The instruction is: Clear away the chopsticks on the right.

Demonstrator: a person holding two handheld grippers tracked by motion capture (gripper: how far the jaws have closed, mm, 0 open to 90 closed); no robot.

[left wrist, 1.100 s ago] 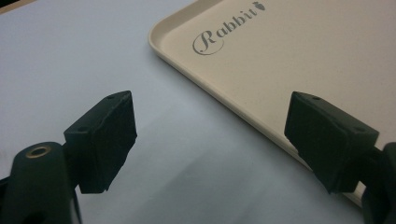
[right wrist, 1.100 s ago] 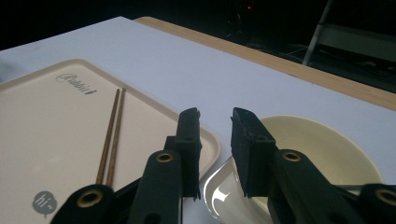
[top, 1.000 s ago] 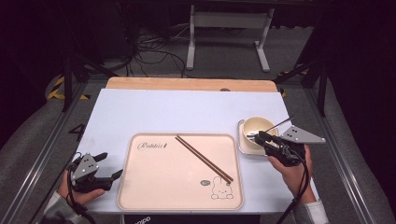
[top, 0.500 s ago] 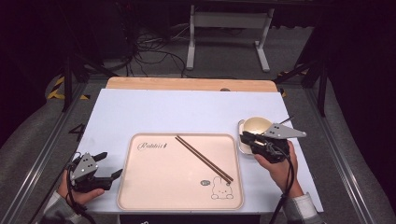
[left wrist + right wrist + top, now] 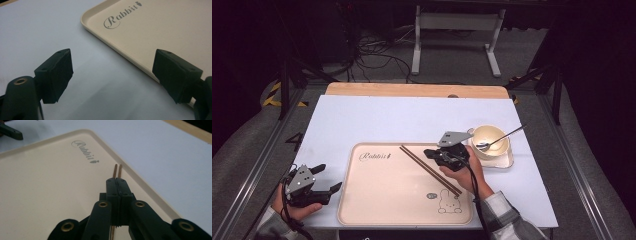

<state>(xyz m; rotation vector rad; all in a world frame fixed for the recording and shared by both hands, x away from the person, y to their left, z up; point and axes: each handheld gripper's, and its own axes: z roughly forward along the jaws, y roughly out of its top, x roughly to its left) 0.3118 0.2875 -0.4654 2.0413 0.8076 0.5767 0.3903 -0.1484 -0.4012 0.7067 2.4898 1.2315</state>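
Bowl (image 5: 493,142) far right holds spoon (image 5: 499,140); tray (image 5: 377,200) holds chopsticks (image 5: 429,168). Right gripper (image 5: 432,153) jaws just closed together, empty, above chopsticks. Left gripper (image 5: 329,180) jaws apart; own view shows tray's lettering.

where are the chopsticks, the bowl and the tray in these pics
chopsticks (image 5: 429,167), high view, middle of the pair lying on the tray
bowl (image 5: 498,148), high view, its near outer wall
tray (image 5: 382,200), high view, bare part of its floor
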